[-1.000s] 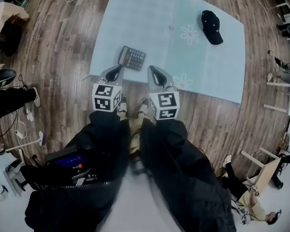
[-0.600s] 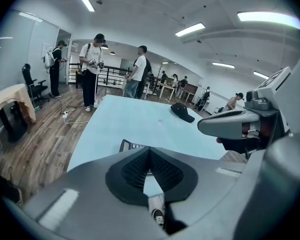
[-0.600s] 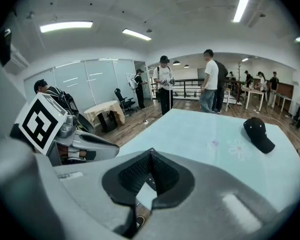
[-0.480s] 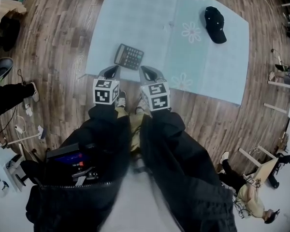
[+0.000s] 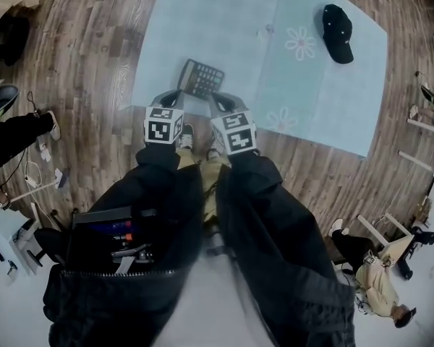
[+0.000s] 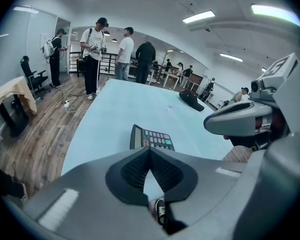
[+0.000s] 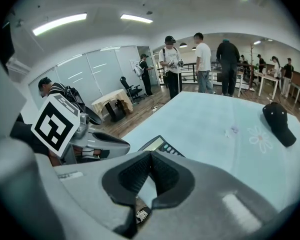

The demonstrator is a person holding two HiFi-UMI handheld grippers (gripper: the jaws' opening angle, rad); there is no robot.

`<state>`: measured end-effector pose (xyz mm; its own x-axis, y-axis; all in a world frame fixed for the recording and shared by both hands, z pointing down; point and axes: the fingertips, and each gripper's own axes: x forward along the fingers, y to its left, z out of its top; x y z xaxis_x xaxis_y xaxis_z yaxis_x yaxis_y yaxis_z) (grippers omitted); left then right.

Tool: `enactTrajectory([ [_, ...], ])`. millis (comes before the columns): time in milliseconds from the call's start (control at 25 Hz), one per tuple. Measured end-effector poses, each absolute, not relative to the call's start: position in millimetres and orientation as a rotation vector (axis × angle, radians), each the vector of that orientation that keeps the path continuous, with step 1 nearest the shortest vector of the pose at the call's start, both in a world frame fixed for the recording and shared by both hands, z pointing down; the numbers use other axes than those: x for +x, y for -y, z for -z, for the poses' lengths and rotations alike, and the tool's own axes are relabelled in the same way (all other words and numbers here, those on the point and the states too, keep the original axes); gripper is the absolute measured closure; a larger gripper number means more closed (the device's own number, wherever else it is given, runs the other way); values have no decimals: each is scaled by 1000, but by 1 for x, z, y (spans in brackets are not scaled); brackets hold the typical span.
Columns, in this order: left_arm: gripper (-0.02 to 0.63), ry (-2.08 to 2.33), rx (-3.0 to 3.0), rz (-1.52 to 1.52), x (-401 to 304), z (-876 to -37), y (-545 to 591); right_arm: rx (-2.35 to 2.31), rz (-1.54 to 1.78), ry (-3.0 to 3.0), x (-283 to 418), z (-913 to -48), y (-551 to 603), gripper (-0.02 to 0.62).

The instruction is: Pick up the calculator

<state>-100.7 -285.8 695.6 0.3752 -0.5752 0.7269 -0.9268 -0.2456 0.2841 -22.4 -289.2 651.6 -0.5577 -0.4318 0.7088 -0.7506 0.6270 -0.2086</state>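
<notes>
Head view: dark grey flat plastic calculator [image 5: 200, 79].
Left gripper [image 5: 175, 95], right gripper [image 5: 217, 98]: at its near edge, pinched together, empty.
Risk: closed tips could shove it.

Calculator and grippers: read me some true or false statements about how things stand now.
1. The calculator lies on the light blue mat. True.
2. The left gripper grips the calculator. False: its jaws are together on nothing, and the calculator lies ahead of it.
3. A black cap lies on the mat, apart from the calculator. True.
4. The right gripper has its jaws wide apart. False: they are together.
</notes>
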Motion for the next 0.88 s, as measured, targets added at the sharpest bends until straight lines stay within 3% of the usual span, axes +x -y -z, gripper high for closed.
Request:
enactTrajectory([
  [640, 606, 1334, 1837, -664, -121, -737, 302, 865, -713, 2136, -14, -686, 282, 595],
  [880, 571, 1325, 1810, -647, -127, -750, 306, 894, -718, 2129, -13, -685, 282, 595],
])
